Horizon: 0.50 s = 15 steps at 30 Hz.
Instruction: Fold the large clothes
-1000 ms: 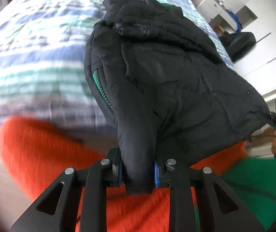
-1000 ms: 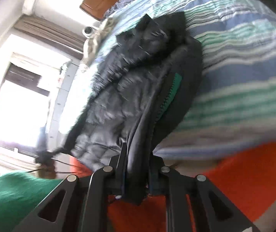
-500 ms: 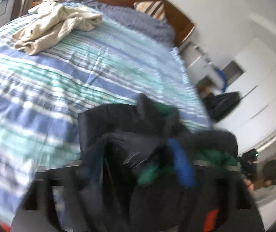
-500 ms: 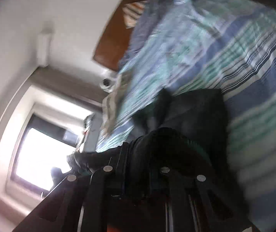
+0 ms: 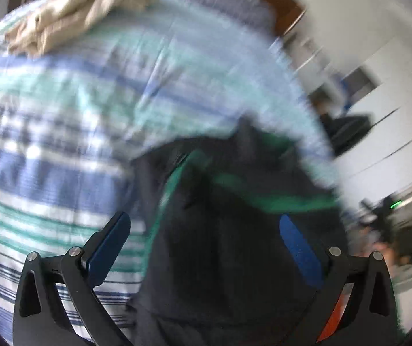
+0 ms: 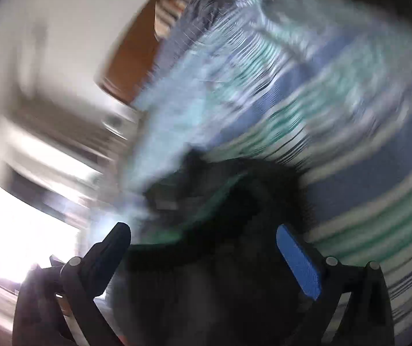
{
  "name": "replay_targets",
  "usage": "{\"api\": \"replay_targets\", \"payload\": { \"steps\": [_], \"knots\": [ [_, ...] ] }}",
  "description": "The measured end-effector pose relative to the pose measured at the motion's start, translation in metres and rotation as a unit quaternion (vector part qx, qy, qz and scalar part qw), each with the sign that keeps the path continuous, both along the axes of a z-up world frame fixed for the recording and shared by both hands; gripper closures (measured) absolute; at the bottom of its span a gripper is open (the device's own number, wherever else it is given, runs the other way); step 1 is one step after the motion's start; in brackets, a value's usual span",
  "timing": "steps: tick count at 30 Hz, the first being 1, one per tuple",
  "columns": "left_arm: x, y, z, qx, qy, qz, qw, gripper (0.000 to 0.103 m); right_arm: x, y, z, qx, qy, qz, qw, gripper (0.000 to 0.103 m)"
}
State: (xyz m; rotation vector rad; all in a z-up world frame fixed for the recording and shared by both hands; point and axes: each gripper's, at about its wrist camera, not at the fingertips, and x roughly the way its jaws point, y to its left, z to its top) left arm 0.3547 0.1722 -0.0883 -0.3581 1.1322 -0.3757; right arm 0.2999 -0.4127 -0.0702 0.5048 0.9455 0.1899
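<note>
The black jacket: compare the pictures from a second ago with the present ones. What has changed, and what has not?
Both grippers carried the black jacket up onto the striped bedspread and let go. The left gripper and right gripper have just been opening; their jaws now stand wide, jacket lying loose between the pads. The beige garment at the far end of the bed stayed put.
</note>
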Motion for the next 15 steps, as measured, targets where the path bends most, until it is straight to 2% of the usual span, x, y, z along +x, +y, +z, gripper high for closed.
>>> {"api": "replay_targets", "payload": {
  "steps": [1,2,3,4,5,6,7,9,12,14,15],
  "knots": [
    [0.003,-0.008,-0.018,0.033,0.020,0.003,0.9992,0.002,0.015,0.016,-0.012,-0.057,0.023,0.028,0.998,0.000],
    [0.006,-0.015,-0.030,0.052,0.030,0.003,0.9982,0.004,0.022,0.023,-0.022,-0.070,0.043,0.047,0.996,0.001],
    [0.004,-0.020,-0.034,0.059,0.031,0.001,0.9978,0.009,0.027,0.031,-0.032,-0.064,0.061,0.070,0.994,0.006],
    [0.001,-0.022,-0.036,0.056,0.026,-0.003,0.9981,0.039,0.027,0.037,-0.034,-0.066,0.063,0.081,0.993,0.043],
    [-0.005,-0.024,-0.032,0.060,0.020,-0.004,0.9980,0.061,0.021,0.041,-0.028,-0.076,0.054,0.084,0.992,0.076],
    [-0.010,-0.025,-0.022,0.080,0.006,0.001,0.9968,0.074,0.014,0.047,-0.016,-0.102,0.040,0.084,0.990,0.081],
    [-0.015,-0.024,-0.011,0.084,-0.006,0.000,0.9964,0.087,0.008,0.050,-0.004,-0.126,0.027,0.083,0.988,0.085],
    [-0.019,-0.019,0.017,0.074,-0.042,0.011,0.9963,0.089,0.000,0.054,0.035,-0.157,-0.021,0.074,0.985,0.087],
    [-0.009,-0.015,0.061,0.057,-0.108,0.041,0.9917,0.089,0.013,0.050,0.090,-0.164,-0.093,0.042,0.981,0.088],
    [0.003,-0.021,0.071,0.083,-0.152,0.071,0.9823,0.089,0.028,0.048,0.104,-0.180,-0.115,0.014,0.977,0.088],
    [0.012,-0.028,0.070,0.116,-0.175,0.089,0.9737,0.088,0.040,0.048,0.101,-0.195,-0.118,0.000,0.974,0.088]
  ]
}}
